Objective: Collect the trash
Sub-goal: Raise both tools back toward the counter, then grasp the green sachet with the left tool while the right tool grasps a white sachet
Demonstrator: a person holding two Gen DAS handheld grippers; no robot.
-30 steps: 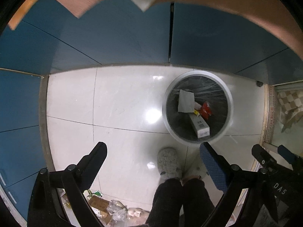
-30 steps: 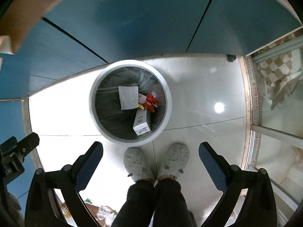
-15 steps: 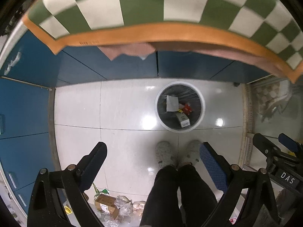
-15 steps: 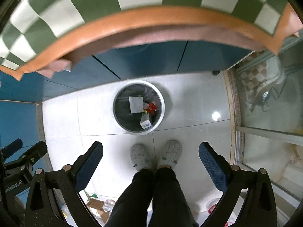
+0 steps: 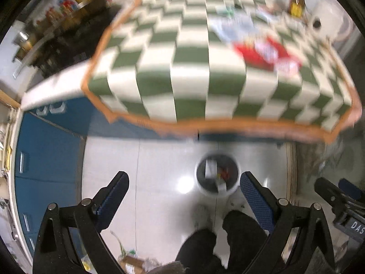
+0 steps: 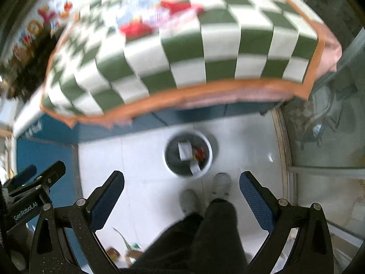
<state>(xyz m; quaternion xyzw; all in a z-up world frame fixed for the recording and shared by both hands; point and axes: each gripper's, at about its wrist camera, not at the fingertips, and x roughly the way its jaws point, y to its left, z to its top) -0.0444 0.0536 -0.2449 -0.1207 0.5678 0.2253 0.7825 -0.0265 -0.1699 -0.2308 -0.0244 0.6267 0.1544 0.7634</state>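
Note:
A round white trash bin [image 5: 217, 175] stands on the floor below the table edge, holding a white paper, a small box and red scraps; it also shows in the right wrist view [image 6: 188, 153]. Red and white wrappers [image 5: 265, 53] lie on the green-checked tablecloth [image 5: 194, 73], also seen in the right wrist view [image 6: 157, 20]. My left gripper [image 5: 183, 189] is open and empty, high above the floor. My right gripper [image 6: 181, 188] is open and empty too. Both views are blurred.
Blue cabinets [image 5: 48, 150] line the left side. The person's legs and grey slippers [image 6: 220, 183] stand beside the bin. Loose trash [image 5: 132, 259] lies on the floor near the left. A glass door [image 6: 330, 137] is on the right. A bottle [image 5: 296, 4] stands far on the table.
Both grippers have risen and tilted up from over the bin. The bin now looks small and the tabletop with its wrappers has come into view. Both grippers stayed open.

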